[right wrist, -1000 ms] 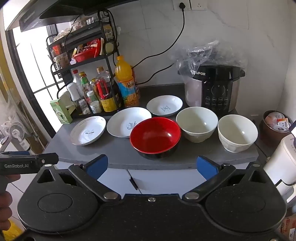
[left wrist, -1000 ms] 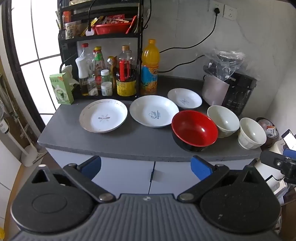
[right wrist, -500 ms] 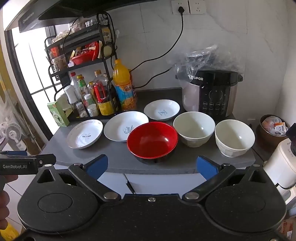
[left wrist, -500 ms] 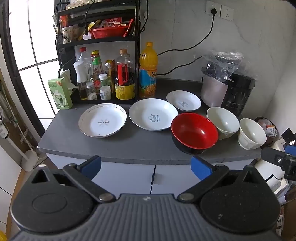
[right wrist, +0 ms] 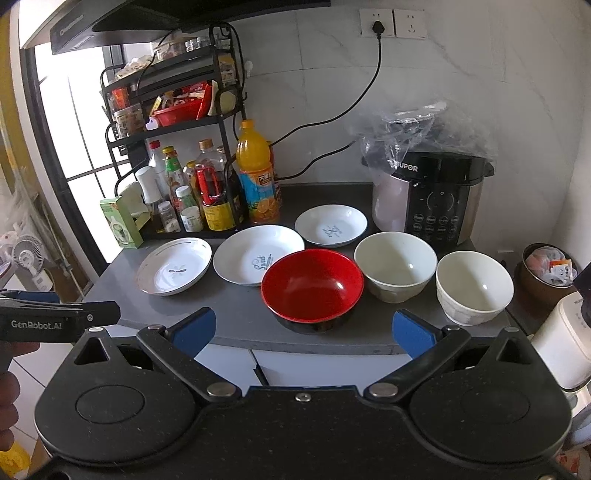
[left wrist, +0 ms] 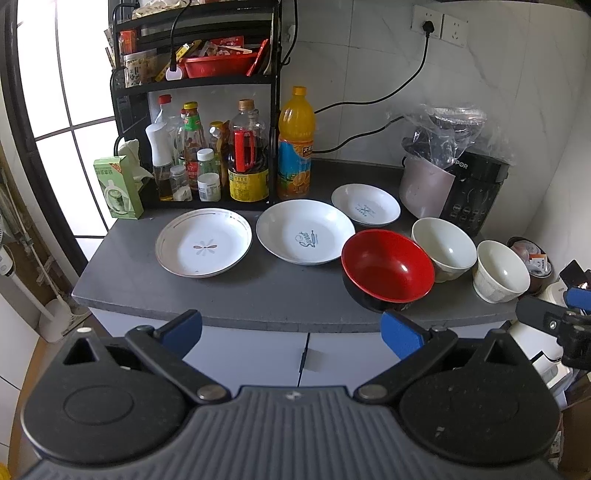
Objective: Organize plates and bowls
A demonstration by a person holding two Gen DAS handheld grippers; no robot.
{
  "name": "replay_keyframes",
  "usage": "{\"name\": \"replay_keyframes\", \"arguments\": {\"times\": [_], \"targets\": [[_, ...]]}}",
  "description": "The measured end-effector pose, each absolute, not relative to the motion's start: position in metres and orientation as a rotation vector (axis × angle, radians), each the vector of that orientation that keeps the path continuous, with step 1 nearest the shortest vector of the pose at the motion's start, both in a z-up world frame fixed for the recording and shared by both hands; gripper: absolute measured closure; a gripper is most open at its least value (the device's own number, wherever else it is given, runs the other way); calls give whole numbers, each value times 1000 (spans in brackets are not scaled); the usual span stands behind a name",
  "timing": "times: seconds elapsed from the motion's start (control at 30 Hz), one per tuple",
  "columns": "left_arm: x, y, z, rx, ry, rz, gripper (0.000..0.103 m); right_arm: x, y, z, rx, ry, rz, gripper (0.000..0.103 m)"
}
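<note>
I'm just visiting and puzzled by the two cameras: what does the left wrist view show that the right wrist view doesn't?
Only the left wrist view shows the right gripper from the side, at its edge. Only the right wrist view shows the left gripper from the side, a small fan and the range hood. Both share the counter with three plates, the red bowl, two white bowls, the orange bottle and the cooker.

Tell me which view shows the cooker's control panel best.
The right wrist view: the cooker faces the camera there, with its panel and brand lettering in full view. In the left wrist view it is turned sideways, partly behind a pink pot.
</note>
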State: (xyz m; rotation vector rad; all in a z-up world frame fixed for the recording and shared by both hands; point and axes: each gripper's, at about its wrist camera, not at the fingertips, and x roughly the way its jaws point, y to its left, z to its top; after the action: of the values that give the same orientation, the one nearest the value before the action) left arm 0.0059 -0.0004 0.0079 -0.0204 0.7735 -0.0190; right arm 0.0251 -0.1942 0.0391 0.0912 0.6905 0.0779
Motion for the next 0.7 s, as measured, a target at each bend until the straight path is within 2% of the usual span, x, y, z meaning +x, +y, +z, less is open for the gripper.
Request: {"name": "replay_keyframes", "arguments": {"times": [0.7], "targets": [[-1, 10, 7, -38, 763, 18, 1, 24, -184, 39, 71, 677, 83, 0]]}}
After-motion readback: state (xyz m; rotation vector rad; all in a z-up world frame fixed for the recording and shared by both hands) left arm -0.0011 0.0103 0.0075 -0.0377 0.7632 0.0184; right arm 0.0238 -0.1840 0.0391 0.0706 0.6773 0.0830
